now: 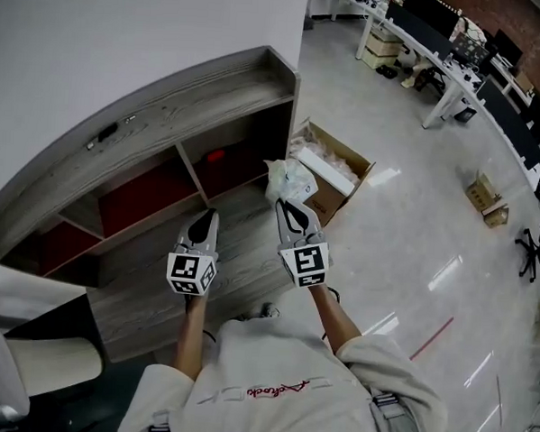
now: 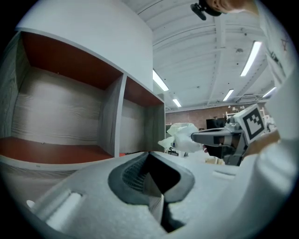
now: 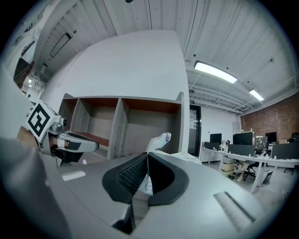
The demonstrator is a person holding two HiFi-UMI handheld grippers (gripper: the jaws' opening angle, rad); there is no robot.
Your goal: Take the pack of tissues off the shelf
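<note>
The pack of tissues [image 1: 289, 179] is a crinkled white plastic packet, held in the air in front of the shelf's right end. My right gripper [image 1: 288, 205] is shut on its near edge. In the right gripper view the white plastic [image 3: 159, 140] sticks up from between the closed jaws. In the left gripper view the packet [image 2: 181, 138] hangs at the tip of the right gripper [image 2: 198, 137]. My left gripper [image 1: 206, 217] is beside it to the left, shut with nothing in it, pointing at the grey wooden shelf [image 1: 181, 102]. The shelf compartments [image 2: 56, 116] with red backs look bare.
An open cardboard box [image 1: 338, 165] with white packing sits on the floor right of the shelf. A small red thing [image 1: 216, 155] lies in a shelf compartment. Desks with monitors [image 1: 442, 39] run along the far right, with a small box [image 1: 487, 198] on the shiny floor. A chair [image 1: 9, 368] is at the lower left.
</note>
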